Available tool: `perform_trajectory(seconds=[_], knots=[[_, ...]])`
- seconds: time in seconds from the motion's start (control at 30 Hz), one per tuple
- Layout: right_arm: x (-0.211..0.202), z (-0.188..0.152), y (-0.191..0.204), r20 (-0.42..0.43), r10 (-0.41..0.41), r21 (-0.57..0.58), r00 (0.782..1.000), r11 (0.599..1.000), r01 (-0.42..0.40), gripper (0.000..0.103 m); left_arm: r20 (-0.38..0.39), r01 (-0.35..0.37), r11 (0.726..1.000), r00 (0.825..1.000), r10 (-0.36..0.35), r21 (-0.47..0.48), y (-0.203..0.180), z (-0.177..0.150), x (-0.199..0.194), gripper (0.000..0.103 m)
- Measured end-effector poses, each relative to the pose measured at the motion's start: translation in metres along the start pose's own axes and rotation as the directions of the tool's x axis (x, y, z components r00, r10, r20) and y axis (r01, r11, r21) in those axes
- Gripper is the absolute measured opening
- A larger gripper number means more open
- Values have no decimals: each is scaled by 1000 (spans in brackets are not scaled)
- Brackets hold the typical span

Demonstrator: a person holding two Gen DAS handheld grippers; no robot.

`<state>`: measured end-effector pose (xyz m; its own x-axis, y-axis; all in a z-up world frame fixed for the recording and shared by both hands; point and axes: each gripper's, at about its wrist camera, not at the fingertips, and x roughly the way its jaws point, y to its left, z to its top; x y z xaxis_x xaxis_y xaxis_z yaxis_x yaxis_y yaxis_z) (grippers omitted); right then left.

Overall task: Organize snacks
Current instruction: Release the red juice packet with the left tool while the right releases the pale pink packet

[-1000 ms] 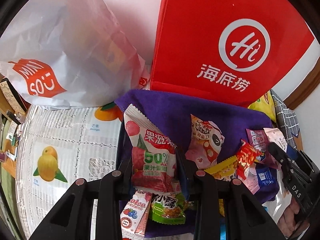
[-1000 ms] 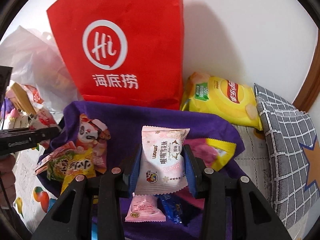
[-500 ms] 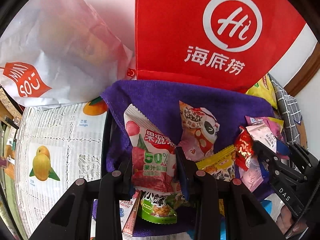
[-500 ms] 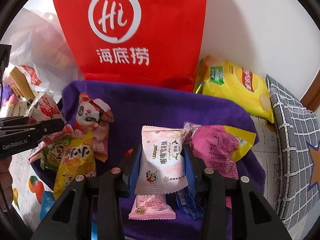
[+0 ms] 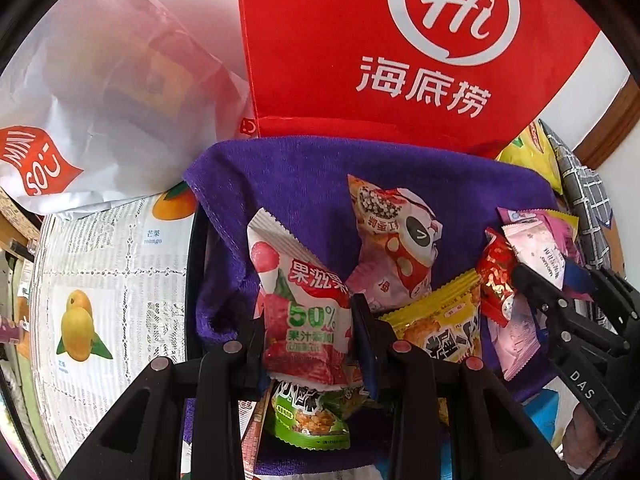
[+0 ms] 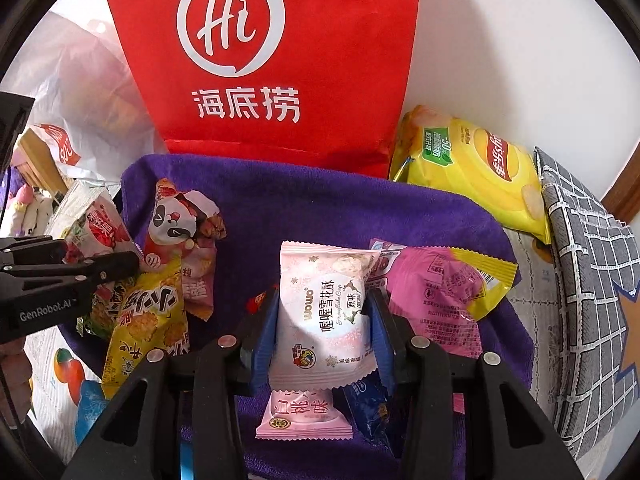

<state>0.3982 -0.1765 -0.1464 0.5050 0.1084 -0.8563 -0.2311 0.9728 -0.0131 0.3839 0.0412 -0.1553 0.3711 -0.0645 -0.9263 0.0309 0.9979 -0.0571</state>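
A: Left wrist view first, quick. The left gripper (image 5: pixel 308 336) has its fingers closed narrow on a red-and-white fruit gummy packet (image 5: pixel 306 300), pinched at the lower half so the top sticks up past the tips.

B: Where's it sitting?

A: Above the purple towel (image 5: pixel 304 184) that lines the tray. The panda packet (image 5: pixel 394 248) is just behind it, a yellow cracker packet (image 5: pixel 440 324) to its right and a green packet (image 5: pixel 310 420) below the fingers. The gripper points steeply down over the pile (looks like a set-down, my guess). The red Haidilao bag (image 5: pixel 400 52) stands behind the towel, a white Miniso bag (image 5: pixel 100 92) to its left, and the fruit-print surface (image 5: pixel 104 280) is on the left.

B: Right wrist view?

A: The right gripper (image 6: pixel 326 320) has its fingers nearly closed, clamping a pale pink snowflake-crisp packet (image 6: pixel 326 312) by both side edges, upright, print facing the camera. It's tilted down over the right part of the towel, next to a pink-and-yellow packet (image 6: pixel 436 292), with a small peach candy (image 6: pixel 304 414) under it. So pinks seem to be going right and savoury ones left (my read).

B: Anything else?

A: A yellow chip bag (image 6: pixel 472 172) and a grey checked cloth (image 6: pixel 588 280) lie off the towel at right. The left gripper enters from the left edge, with a bit of hand below it.
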Motion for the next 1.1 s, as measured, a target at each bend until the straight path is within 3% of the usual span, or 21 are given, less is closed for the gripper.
perform_trajectory(seconds=[0.6,0.87,1.1], knots=[[-1,1,3,2,-6,0,1000,1000,6,45,10,-50,997,999,49,51,-24,-1,1,33],[-3,1,5,1,-13,-8,1000,1000,13,47,34,-51,997,998,49,57,-36,0,-7,52],[-11,2,5,18,-8,-8,1000,1000,9,51,62,-43,998,997,40,44,-37,3,-19,58]])
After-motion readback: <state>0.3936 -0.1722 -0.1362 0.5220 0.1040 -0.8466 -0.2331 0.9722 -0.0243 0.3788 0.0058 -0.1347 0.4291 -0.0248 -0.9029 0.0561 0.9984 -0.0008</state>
